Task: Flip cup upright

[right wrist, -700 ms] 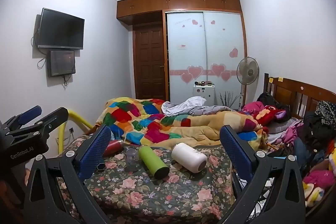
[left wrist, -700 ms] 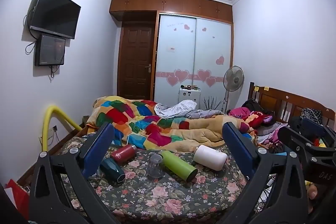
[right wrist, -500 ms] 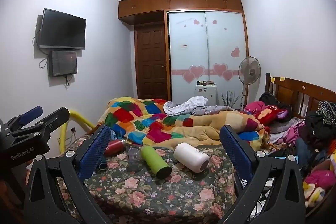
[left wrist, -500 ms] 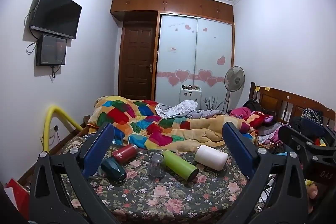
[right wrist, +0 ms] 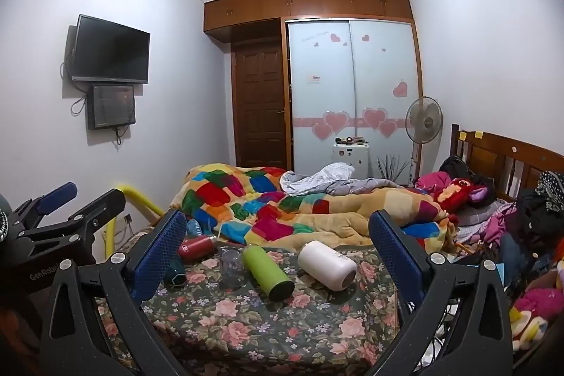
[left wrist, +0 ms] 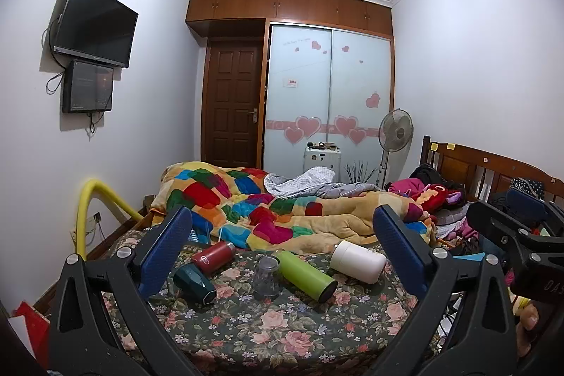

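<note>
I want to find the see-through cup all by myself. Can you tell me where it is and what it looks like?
Look at the flowery bedcover in front of the patchwork quilt. Bottles lie in a row there; the clear glass cup stands between the dark teal bottle and the green bottle. It alone is see-through, standing mouth down.

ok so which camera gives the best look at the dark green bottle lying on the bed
The left wrist view. There the dark green bottle lies in full sight beside the left tool's finger. In the right wrist view the right tool's left finger covers most of it, leaving only its hexagonal end visible.
</note>
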`<state>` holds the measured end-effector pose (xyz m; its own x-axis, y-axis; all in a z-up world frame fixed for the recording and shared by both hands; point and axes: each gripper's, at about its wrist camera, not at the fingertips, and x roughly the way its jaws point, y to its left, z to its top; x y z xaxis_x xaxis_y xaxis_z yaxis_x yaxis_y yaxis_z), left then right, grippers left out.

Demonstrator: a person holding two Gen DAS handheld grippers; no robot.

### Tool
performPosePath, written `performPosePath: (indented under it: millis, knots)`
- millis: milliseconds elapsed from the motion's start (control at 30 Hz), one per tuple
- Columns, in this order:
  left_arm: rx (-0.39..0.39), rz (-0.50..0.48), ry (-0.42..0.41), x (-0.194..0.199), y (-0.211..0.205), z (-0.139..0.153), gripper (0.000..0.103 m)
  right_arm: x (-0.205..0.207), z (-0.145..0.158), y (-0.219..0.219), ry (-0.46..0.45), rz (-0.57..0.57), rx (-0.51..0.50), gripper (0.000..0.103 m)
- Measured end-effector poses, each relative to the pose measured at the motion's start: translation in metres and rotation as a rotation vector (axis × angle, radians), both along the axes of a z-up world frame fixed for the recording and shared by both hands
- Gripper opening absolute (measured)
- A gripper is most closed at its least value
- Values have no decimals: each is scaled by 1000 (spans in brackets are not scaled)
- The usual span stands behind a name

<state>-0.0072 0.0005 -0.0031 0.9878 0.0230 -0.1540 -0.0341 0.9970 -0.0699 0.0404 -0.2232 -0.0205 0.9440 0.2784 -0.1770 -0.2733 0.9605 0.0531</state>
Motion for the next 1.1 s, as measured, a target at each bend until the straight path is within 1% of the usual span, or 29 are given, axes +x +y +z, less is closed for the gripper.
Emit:
performPosePath:
  millis: [467,1100]
  knots:
    - [-5,15,0,0,4,-2,103,1,0,-4,-2,30,6,103]
    - [-21,31,10,1,13,-4,103,1,1,-3,0,33,4,103]
